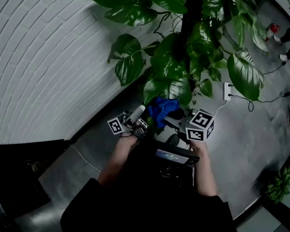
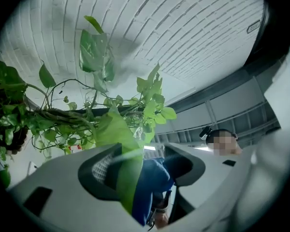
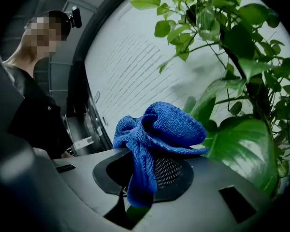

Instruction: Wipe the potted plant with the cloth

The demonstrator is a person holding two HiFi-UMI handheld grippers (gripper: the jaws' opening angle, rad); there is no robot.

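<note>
Right gripper point(image 3: 135, 180) jaws, closest to their own camera, are clamped on the blue cloth point(image 3: 157, 129). Its bunched head bulges above the pads and a narrow tail hangs toward 6 o'clock through the gap, so its long axis runs from 12 to 6.

From the head view the cloth sits just below the picture's middle, at the 6 o'clock edge of the potted plant point(image 1: 193, 37), whose dark pole point(image 1: 191, 4) runs up toward 12 o'clock. At the cloth's 9 o'clock is the left gripper point(image 1: 140, 117), its jaws apart. In its own view a leaf point(image 2: 118, 149) stands between them, lengthwise from 12 to 6, lying along the left-hand pad, with the cloth just behind it.

Both hands, left hand point(image 1: 128, 141) and right hand point(image 1: 200, 149), hold the grippers from 6 o'clock. A white brick wall point(image 1: 48, 57) fills the 9 to 11 o'clock side. On the grey floor point(image 1: 241, 134), a power strip point(image 1: 227, 91) lies at the cloth's 3 o'clock.
</note>
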